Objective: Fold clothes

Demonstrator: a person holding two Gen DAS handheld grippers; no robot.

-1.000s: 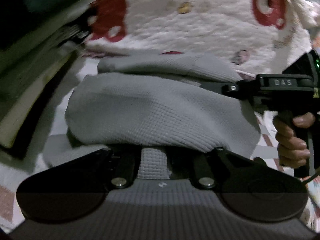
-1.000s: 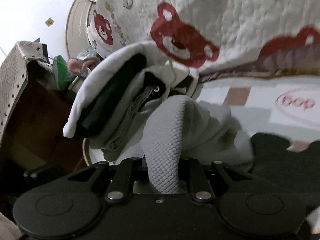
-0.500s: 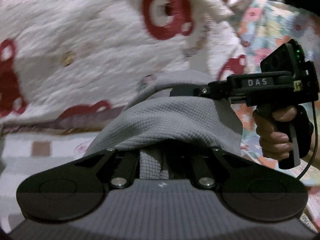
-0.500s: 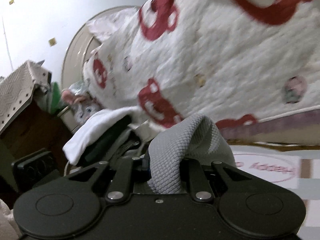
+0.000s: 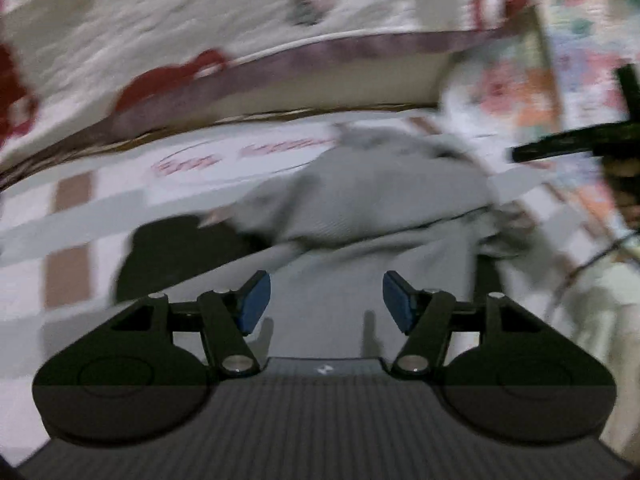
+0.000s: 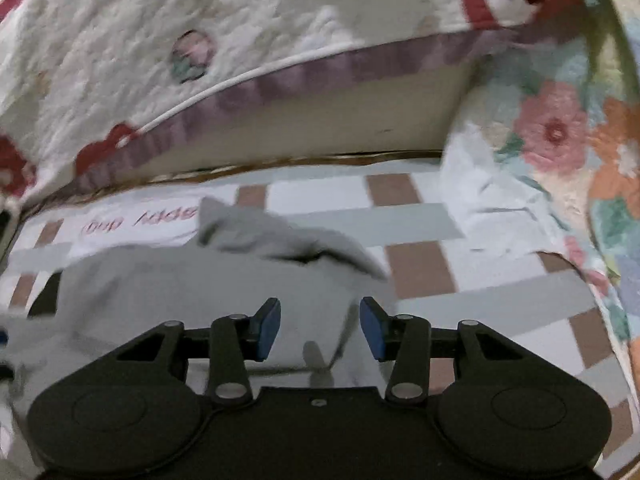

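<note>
Checked sheet point(image 6: 420, 208) under grey garment point(image 5: 360, 200); left gripper point(image 5: 326, 302) and right gripper point(image 6: 320, 330) jaws opening, empty; only left view shows black cloth point(image 5: 176, 248)

Left gripper point(image 5: 326, 300): angled downward, jaws opening, blue pads point(image 5: 252, 304) apart, nothing pinched. Right gripper point(image 6: 320, 330): angled downward too, jaws opening, pads point(image 6: 267, 332) clear of any contact.

Right gripper point(image 6: 320, 330) jaws opening, blue pads clear of cloth. Grey garment point(image 6: 192, 280) lies crumpled on checked sheet point(image 6: 500, 300), below gripper. White bear-print quilt point(image 6: 200, 20) behind; floral blanket point(image 6: 560, 132) at right.
</note>
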